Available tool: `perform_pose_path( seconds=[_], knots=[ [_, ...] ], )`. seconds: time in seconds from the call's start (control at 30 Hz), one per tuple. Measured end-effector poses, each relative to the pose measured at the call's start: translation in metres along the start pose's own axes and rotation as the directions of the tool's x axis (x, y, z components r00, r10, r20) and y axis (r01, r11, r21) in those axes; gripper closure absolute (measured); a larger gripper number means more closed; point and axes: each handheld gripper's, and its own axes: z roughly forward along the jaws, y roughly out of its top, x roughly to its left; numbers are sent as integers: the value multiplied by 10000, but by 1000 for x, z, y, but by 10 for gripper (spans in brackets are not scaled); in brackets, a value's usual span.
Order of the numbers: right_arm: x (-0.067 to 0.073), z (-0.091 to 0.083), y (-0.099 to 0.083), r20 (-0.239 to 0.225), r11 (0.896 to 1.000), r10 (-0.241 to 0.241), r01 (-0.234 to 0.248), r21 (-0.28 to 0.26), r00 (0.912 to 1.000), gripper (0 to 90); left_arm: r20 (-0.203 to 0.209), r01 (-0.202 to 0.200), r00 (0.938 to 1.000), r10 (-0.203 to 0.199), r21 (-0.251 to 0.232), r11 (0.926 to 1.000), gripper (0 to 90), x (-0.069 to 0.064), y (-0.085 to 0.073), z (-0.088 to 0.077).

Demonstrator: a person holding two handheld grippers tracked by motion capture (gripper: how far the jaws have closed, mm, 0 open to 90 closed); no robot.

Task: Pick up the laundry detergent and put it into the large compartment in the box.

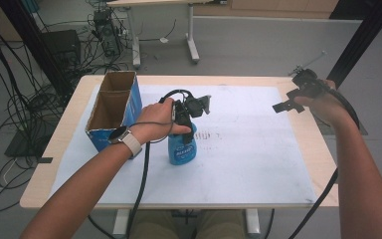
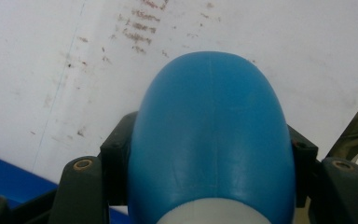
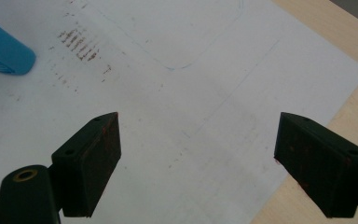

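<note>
- Because the left gripper (image 1: 188,130) comes at the blue bottle (image 1: 182,148) from above and behind, its jaws clamp the bottle high on the body, one on each flank; that hold looks meant to carry the bottle upright rather than tip it.
- In the left gripper view the bottle's (image 2: 213,140) rounded blue side bulges between the two black jaws, which press against it, with a whitish part showing at the bottom edge.
- The bottle stands on the white sheet (image 1: 238,149) that covers the desk (image 1: 306,137), near the middle and just right of the cardboard box (image 1: 113,107).
- The box lies near the desk's left edge, open side up, blue outside and brown inside; a divider splits it into two compartments, and both look empty as far as the high view shows.
- Its place just beside the bottle suggests, as a judgement, that the bottle is bound for one of those compartments.
- The right gripper (image 1: 291,104) hangs above the desk's right edge, well apart from the bottle, jaws spread wide with nothing between them; it seems kept clear as a spare hand.
- Faint brown marks (image 3: 79,44) stain the sheet beside the bottle's base.
</note>
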Motion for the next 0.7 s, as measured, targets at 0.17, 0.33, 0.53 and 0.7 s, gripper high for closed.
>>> perform_pose_path(
  seconds=[0.17,0.33,0.53,0.7],
  knots=[
    [0,1,1,-19,10000,-19,19,-1,10000,146,-12,4,10000,-4,-3,10000,379,0,0,0],
    [0,3,2,-39,10000,-28,28,18,10000,146,-18,-18,10000,18,-12,10000,379,0,0,0],
    [0,5,3,-74,10000,-39,40,36,10000,146,-13,-36,10000,36,-24,10000,379,0,-1,0],
    [0,6,3,-98,10000,-37,38,49,9999,146,-24,-54,10000,54,-88,9999,379,0,-2,0]
  ],
)
